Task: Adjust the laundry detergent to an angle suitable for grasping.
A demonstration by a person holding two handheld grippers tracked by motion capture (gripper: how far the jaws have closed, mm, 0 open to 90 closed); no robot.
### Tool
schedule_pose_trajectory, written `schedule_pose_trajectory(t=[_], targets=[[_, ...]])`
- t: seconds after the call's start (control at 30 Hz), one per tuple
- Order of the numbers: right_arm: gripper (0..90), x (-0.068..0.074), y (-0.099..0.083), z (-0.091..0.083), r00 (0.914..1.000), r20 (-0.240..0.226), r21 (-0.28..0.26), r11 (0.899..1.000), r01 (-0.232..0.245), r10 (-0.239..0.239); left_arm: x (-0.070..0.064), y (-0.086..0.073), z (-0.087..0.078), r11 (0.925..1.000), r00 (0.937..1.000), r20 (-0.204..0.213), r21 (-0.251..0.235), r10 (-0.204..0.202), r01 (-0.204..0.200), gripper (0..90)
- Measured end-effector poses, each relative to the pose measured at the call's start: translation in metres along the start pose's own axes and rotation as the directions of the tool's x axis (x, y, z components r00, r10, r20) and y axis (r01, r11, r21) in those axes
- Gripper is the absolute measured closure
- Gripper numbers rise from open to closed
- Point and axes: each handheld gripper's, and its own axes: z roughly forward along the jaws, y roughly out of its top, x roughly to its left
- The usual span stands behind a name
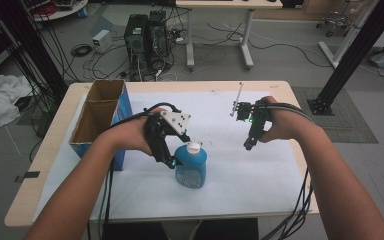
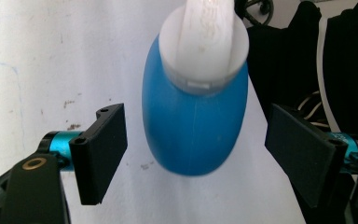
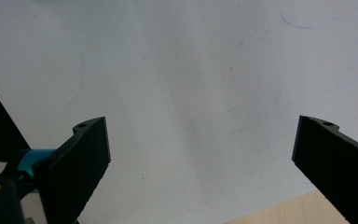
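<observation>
Currently left gripper (image 2: 193,156) fingers spread wide either side of the blue bottle (image 2: 193,123), upright on the worktop beside the cardboard box (image 1: 100,117). Off-centre closing could topple it. Right gripper (image 3: 200,163) open, idle.

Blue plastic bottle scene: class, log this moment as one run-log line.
left gripper: open, jaws either side of blue plastic bottle with white cap, not touching | right gripper: open, above white table cover
</observation>
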Motion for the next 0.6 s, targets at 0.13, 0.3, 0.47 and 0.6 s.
schedule_pose_trajectory(t=[0.13,0.3,0.47,0.6], targets=[[3.2,0.001,0.002,0.0,1.0,0.0,0.002,1.0,-0.003,0.003,-0.003,-0.004,-0.013,0.9983,0.9985,-0.046,0.049,-0.03,0.033,20.0],[3.2,0.002,0.005,0.0,1.0,0.0,0.001,1.0,0.001,-0.001,-0.006,-0.009,-0.022,0.9929,0.9961,-0.063,0.098,-0.062,0.068,18.0],[3.2,0.003,0.006,0.0,1.0,0.002,-0.001,1.0,0.005,-0.005,-0.008,-0.011,-0.027,0.9856,0.9938,-0.081,0.145,-0.077,0.088,16.1],[3.2,0.004,0.007,-0.001,1.0,0.0,0.001,1.0,0.004,-0.004,-0.012,-0.013,-0.034,0.9716,0.9899,-0.111,0.209,-0.088,0.11,14.2]])
